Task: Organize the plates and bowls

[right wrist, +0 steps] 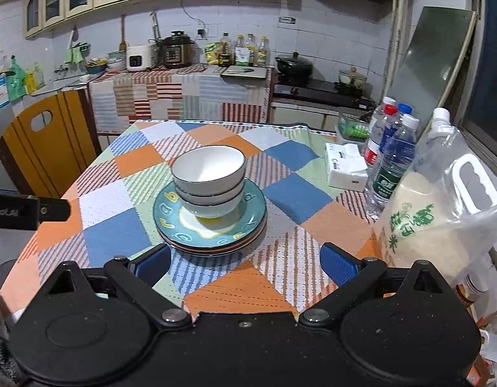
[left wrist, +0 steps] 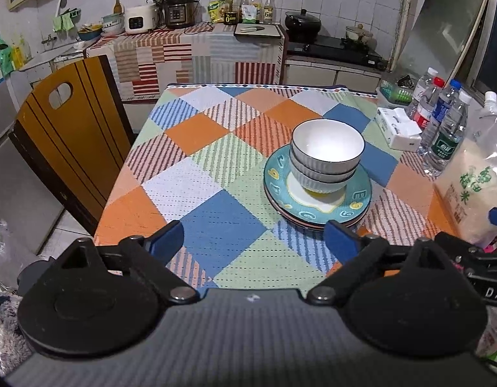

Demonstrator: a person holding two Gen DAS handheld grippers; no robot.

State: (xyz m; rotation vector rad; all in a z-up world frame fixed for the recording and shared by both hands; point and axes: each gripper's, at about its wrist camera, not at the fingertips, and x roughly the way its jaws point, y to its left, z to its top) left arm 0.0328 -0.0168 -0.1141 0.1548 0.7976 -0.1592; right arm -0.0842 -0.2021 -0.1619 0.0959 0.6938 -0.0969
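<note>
Nearest us, our left gripper (left wrist: 253,240) and right gripper (right wrist: 245,262) both hang spread wide and empty over the checked tablecloth (left wrist: 197,193). Ahead, three white bowls (right wrist: 208,182) sit nested on a stack of teal plates (right wrist: 251,217), near the water bottles (right wrist: 392,161).

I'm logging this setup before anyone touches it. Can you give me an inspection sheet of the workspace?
Surface: table under a checked cloth.
Job's things: three bowls nested, standing on a stack of plates.
Clutter: water bottles, tissue pack, rice bag along the right edge.
Grippers: left gripper and right gripper both open, holding nothing, short of the stack.
Cables: one runs from the wall socket to the pressure cooker.
Surroundings: wooden chair, counter, stove with pots.
</note>
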